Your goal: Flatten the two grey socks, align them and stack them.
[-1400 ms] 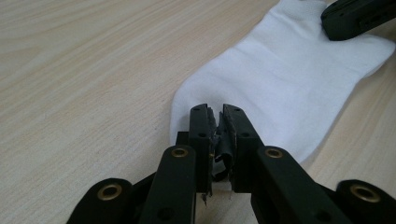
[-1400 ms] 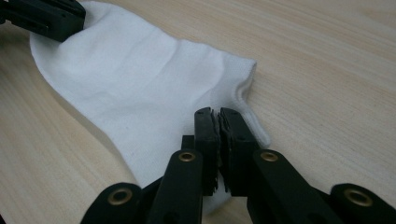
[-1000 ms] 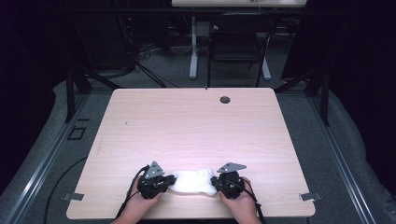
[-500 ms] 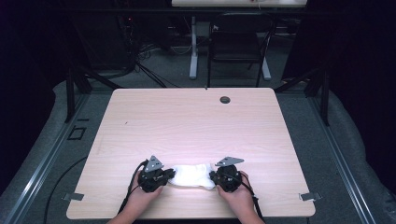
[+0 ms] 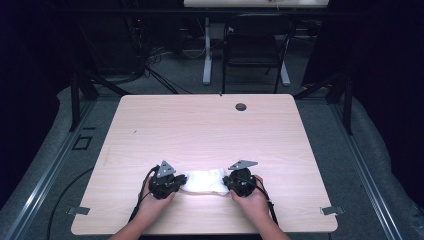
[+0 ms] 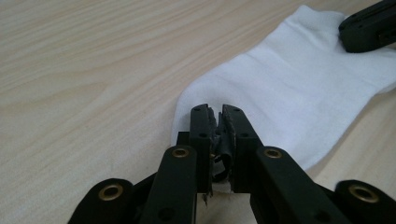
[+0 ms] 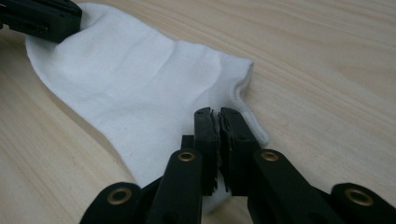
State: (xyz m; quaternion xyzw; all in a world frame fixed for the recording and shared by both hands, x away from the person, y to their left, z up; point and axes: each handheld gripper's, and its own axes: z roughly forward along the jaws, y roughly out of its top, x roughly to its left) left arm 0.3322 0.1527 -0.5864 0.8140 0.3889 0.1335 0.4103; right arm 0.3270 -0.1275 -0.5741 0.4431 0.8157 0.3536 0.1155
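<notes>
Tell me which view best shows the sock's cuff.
The right gripper view: the sock lies close up, its ribbed cuff edge beside the right hand-held gripper. The left gripper view shows the sock from the other end, the cuff far off. The high view gives a small white patch.

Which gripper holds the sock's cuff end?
The right gripper: its fingers pinch the white sock by the hemmed cuff; the left gripper holds the rounded opposite end.

Bright tabletop, dark, perhaps underexposed surroundings
</notes>
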